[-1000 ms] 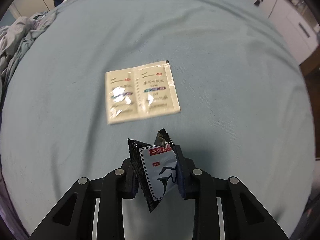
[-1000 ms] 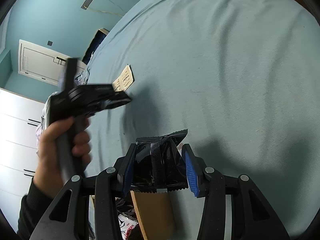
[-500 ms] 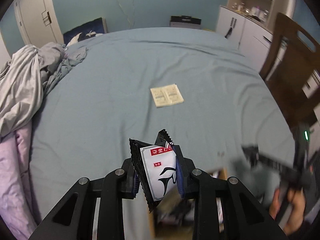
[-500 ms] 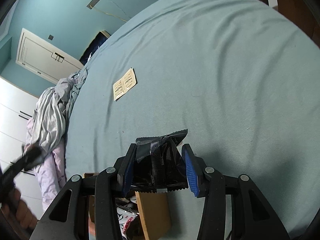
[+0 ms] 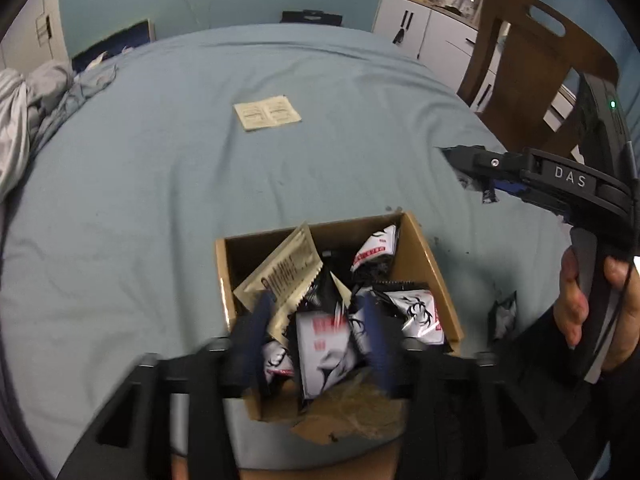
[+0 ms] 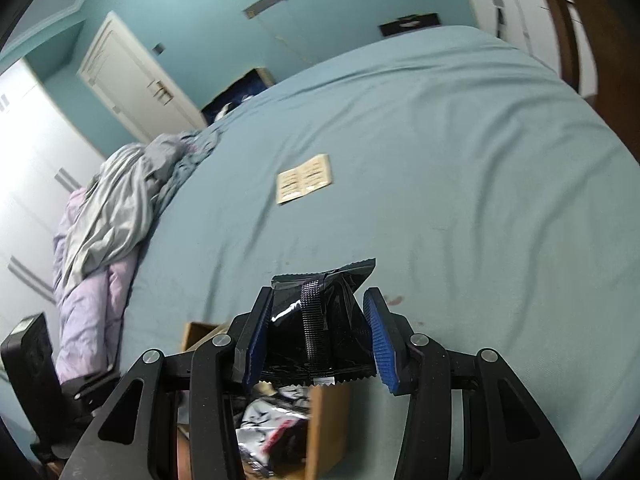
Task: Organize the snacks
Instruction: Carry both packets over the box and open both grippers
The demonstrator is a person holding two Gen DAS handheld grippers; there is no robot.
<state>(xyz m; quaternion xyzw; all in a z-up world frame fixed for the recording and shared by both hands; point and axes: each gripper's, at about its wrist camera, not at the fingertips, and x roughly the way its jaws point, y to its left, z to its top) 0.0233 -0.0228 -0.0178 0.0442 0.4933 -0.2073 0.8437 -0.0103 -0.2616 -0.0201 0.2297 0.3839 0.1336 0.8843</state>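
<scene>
My left gripper (image 5: 316, 328) hovers over an open cardboard box (image 5: 424, 256) full of snack packets. Its jaws are opening, blurred and wide. The white-and-black snack packet (image 5: 324, 356) sits loose between them, dropping onto the heap, with neither pad pressing it. My right gripper (image 6: 318, 296) is shut on a black snack packet (image 6: 320, 320) above the box's wall (image 6: 328, 420). In the left wrist view that gripper (image 5: 472, 176) comes in from the right, held by a hand. A beige twin sachet (image 5: 267, 113) lies flat farther up the blue bed (image 6: 460, 200).
A small dark packet (image 5: 502, 314) lies on the sheet just right of the box. Crumpled grey and lilac bedding (image 6: 108, 216) is piled along the left. A wooden chair (image 5: 532, 64) and white cabinets (image 5: 412, 28) stand at the right edge of the bed.
The left gripper pulled back from the beige sachet to above the box, and its jaws spread, letting go of the white-and-black packet. The right gripper keeps its black packet and rolled slightly.
</scene>
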